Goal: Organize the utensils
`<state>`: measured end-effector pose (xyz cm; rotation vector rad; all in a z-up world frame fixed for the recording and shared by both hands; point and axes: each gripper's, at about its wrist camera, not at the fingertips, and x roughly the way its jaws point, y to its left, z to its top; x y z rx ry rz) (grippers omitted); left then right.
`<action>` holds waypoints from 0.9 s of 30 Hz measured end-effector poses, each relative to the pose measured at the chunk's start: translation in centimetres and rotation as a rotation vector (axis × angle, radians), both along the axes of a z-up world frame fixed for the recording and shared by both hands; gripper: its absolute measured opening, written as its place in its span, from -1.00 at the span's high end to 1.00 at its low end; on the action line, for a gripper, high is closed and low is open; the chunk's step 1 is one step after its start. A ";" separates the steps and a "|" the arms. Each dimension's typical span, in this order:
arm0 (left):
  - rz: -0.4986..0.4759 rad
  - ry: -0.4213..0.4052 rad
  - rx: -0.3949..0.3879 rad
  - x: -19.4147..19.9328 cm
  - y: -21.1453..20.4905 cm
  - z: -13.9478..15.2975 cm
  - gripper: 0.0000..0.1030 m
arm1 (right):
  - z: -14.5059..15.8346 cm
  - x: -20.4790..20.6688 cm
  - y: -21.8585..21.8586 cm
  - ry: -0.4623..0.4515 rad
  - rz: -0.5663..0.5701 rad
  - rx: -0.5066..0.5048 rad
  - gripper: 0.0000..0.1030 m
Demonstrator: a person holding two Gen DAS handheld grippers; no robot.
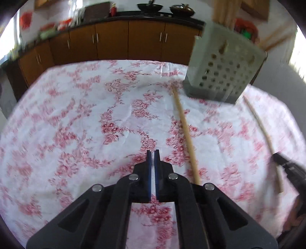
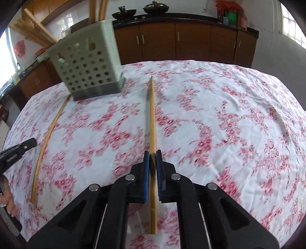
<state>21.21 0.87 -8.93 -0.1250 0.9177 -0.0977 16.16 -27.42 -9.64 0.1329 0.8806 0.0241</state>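
Observation:
Two wooden chopsticks lie on the floral tablecloth. My right gripper [image 2: 152, 155] is shut on the thick end of one chopstick [image 2: 152, 115], which points away toward the far table edge. The second chopstick [image 2: 47, 138] lies to the left, curving toward the perforated grey utensil holder [image 2: 86, 65]. In the left wrist view my left gripper [image 1: 153, 153] is shut with nothing between its pads, and that second chopstick [image 1: 184, 126] lies just to its right. The right gripper [image 1: 275, 155] shows at the far right on its chopstick [image 1: 264, 138]. The holder [image 1: 225, 67] stands at the back right.
Several chopsticks [image 2: 97, 9] stand upright in the holder. Brown cabinets [image 2: 191, 42] with a dark counter and two woks [image 2: 155, 8] line the wall behind the table. The table's far edge [image 1: 114, 61] runs close behind the holder. A person's hand [image 2: 7, 201] holds the left gripper.

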 end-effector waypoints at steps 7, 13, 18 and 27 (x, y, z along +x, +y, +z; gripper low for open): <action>-0.130 -0.015 -0.042 -2.0 -2.9 0.9 0.65 | -0.1 -0.1 -0.2 0.000 0.000 0.007 0.85; -0.146 0.010 0.051 -2.3 -5.0 -0.3 0.79 | 0.0 -0.4 -0.2 0.004 0.002 0.013 0.84; -0.088 0.016 0.072 -0.6 -3.3 -0.4 0.83 | 0.0 -0.2 -0.1 0.004 0.006 0.008 0.84; -0.027 0.005 0.069 2.1 0.0 -0.3 0.81 | 0.0 1.1 0.1 -0.008 -0.015 -0.013 0.84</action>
